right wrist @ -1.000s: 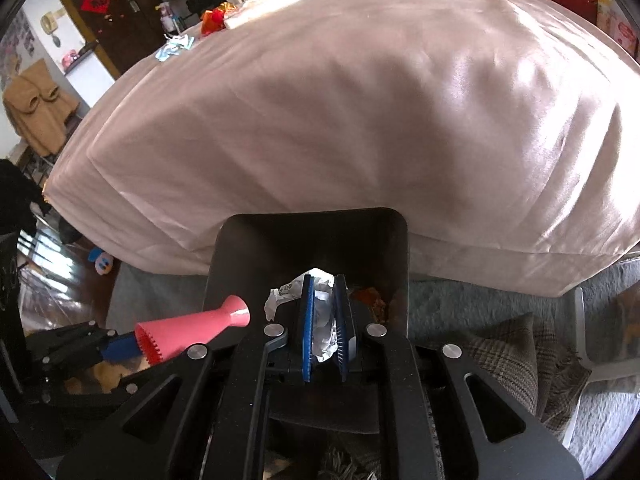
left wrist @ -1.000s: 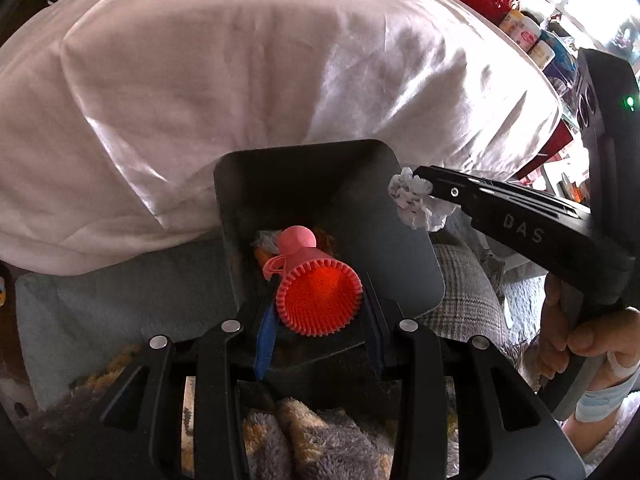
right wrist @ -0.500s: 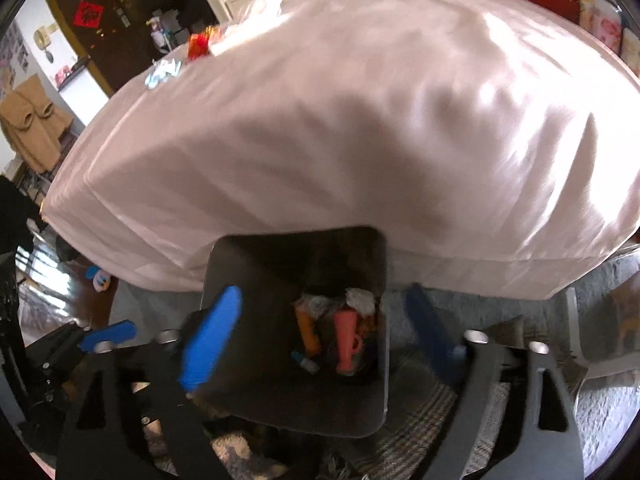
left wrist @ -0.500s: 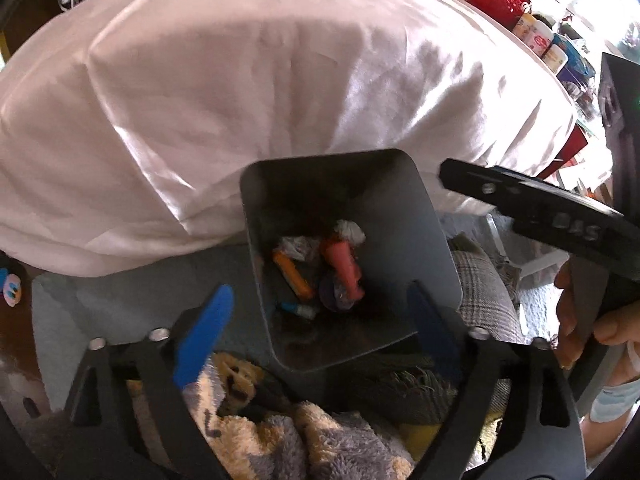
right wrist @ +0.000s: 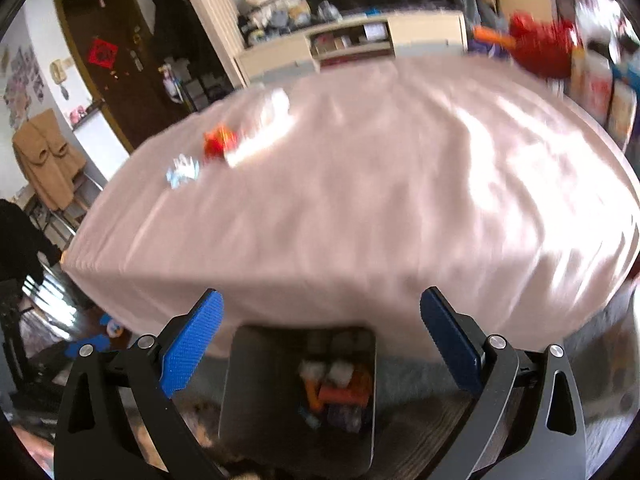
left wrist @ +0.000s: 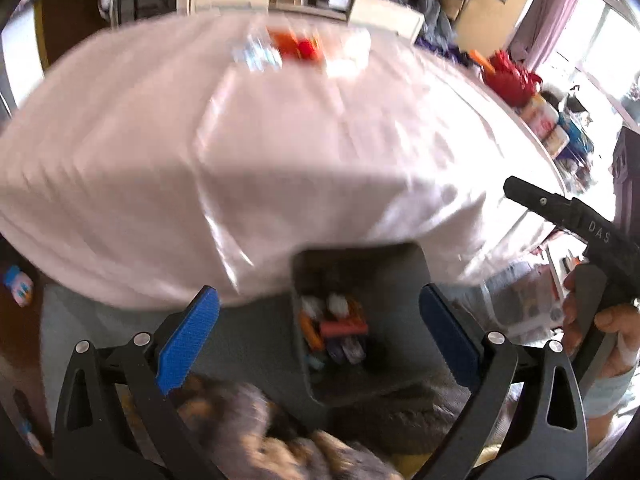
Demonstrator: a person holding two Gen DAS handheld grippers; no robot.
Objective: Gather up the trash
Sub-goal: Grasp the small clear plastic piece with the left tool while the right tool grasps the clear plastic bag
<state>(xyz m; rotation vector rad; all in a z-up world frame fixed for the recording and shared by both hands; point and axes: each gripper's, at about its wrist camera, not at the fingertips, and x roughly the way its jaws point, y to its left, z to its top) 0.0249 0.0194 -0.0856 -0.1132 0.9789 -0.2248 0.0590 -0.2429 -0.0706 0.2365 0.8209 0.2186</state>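
Observation:
A dark grey bin (left wrist: 400, 344) stands on the floor against the table, with several trash pieces inside, a pink-red one on top (left wrist: 343, 327). It also shows in the right wrist view (right wrist: 260, 392). My left gripper (left wrist: 316, 336) is open and empty above the bin. My right gripper (right wrist: 320, 348) is open and empty above it too, and shows from the side in the left wrist view (left wrist: 560, 212). On the far side of the white tablecloth (left wrist: 280, 152) lie a blue-white wrapper (right wrist: 182, 170), a red-orange piece (right wrist: 218, 144) and a white crumpled piece (right wrist: 264, 124).
A fuzzy brown-grey rug (left wrist: 248, 420) lies by the bin. A plaid cushion (right wrist: 432, 432) sits to the bin's right. Red bags and bottles (left wrist: 516, 80) stand at the table's far right edge. A dark door (right wrist: 116, 72) and cabinets are behind.
Both grippers opened and let the pink brush and the white paper drop into the bin. Both then rose and tilted up, so the tabletop and its far trash came into view.

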